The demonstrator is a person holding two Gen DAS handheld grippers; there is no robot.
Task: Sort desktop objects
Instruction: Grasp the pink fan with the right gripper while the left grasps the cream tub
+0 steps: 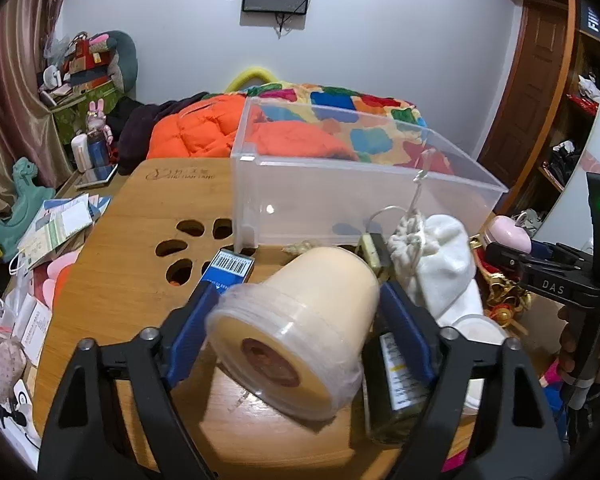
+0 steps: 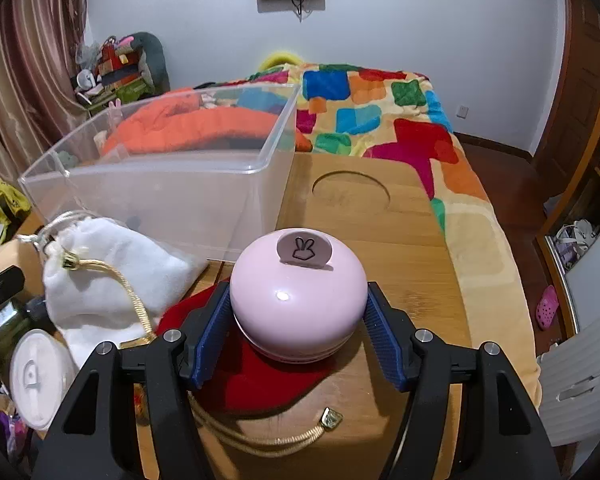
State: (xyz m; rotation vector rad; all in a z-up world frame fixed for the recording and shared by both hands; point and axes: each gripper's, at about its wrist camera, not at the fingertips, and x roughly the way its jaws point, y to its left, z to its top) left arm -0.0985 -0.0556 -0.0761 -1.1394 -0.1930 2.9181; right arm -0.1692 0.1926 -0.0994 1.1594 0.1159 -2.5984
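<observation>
A cream plastic cup (image 1: 320,320) with a clear lid lies tilted, lid toward me, between the blue pads of my left gripper (image 1: 300,292), which press on its sides. In the right wrist view, a pink round gadget (image 2: 296,304) with a bunny mark sits on a red pouch (image 2: 268,384). My right gripper (image 2: 298,292) is shut on it, with both pads against its flanks. A clear plastic bin (image 1: 340,200) stands just behind both objects on the wooden table (image 2: 412,264).
A white drawstring pouch (image 2: 112,268) lies between the two grippers. A blue barcode box (image 1: 230,270) and a green bottle (image 1: 396,392) flank the cup. A white-lidded cup (image 2: 36,380) stands at the left. Papers (image 1: 56,232) clutter the table's left edge; a bed lies behind it.
</observation>
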